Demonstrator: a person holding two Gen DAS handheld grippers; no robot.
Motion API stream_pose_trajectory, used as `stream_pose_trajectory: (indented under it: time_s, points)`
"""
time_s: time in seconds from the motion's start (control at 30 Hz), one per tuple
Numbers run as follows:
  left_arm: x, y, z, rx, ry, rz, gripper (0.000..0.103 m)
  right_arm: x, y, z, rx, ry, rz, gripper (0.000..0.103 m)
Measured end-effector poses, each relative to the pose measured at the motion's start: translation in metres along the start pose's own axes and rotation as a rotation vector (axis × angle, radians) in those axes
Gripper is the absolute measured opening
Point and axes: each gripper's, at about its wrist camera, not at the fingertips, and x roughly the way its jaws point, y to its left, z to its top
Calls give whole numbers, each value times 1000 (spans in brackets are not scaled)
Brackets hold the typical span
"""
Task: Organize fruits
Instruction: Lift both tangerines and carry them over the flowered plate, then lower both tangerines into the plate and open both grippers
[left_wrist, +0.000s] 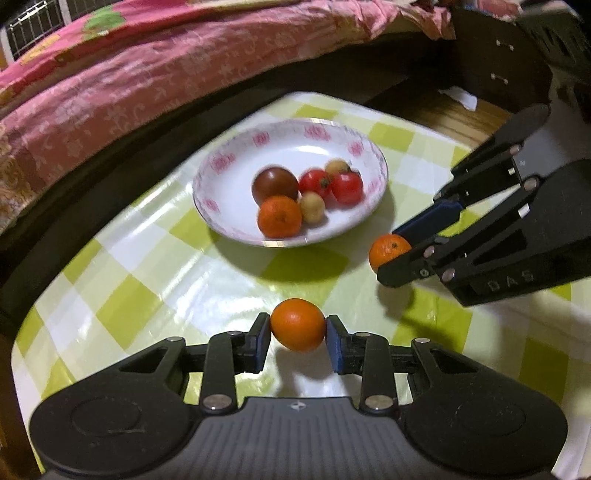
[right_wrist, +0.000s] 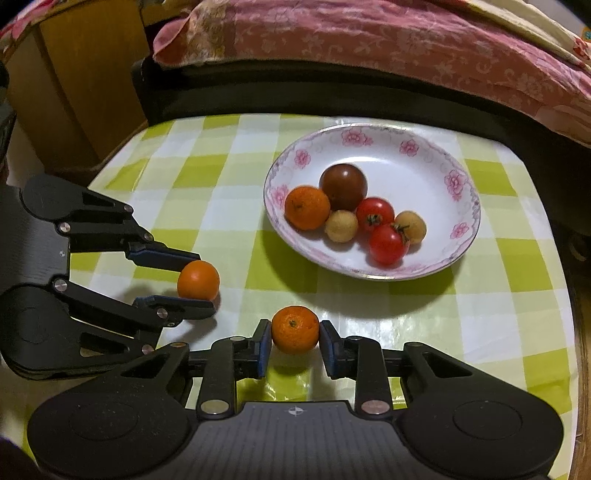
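Observation:
My left gripper (left_wrist: 298, 334) is shut on a small orange (left_wrist: 298, 324) just above the tablecloth; it also shows in the right wrist view (right_wrist: 195, 282) with its orange (right_wrist: 198, 280). My right gripper (right_wrist: 294, 338) is shut on another small orange (right_wrist: 295, 328); it shows in the left wrist view (left_wrist: 395, 253) with its orange (left_wrist: 388, 251). A white plate with pink flowers (left_wrist: 236, 155) (right_wrist: 424, 147) holds a mandarin (right_wrist: 307, 207), a dark tomato (right_wrist: 343, 186), two red tomatoes (right_wrist: 386, 243) and two pale round fruits (right_wrist: 341, 226).
The table has a green and white checked cloth (right_wrist: 207, 173). A bed with a pink quilt (left_wrist: 147, 74) runs along the far side. A wooden cabinet (right_wrist: 74, 92) stands at the far left, and dark furniture (left_wrist: 517, 66) at the far right.

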Motion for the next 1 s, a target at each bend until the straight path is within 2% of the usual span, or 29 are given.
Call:
stream_pose_trajectory:
  time_s: [0.5, 1.0]
  points:
    - [6, 10, 43, -24, -88, 57, 40, -14, -19, 23, 65, -104, -41, 25]
    - [29, 25, 55, -72, -85, 96, 40, -6, -42, 28, 127, -116, -85, 25]
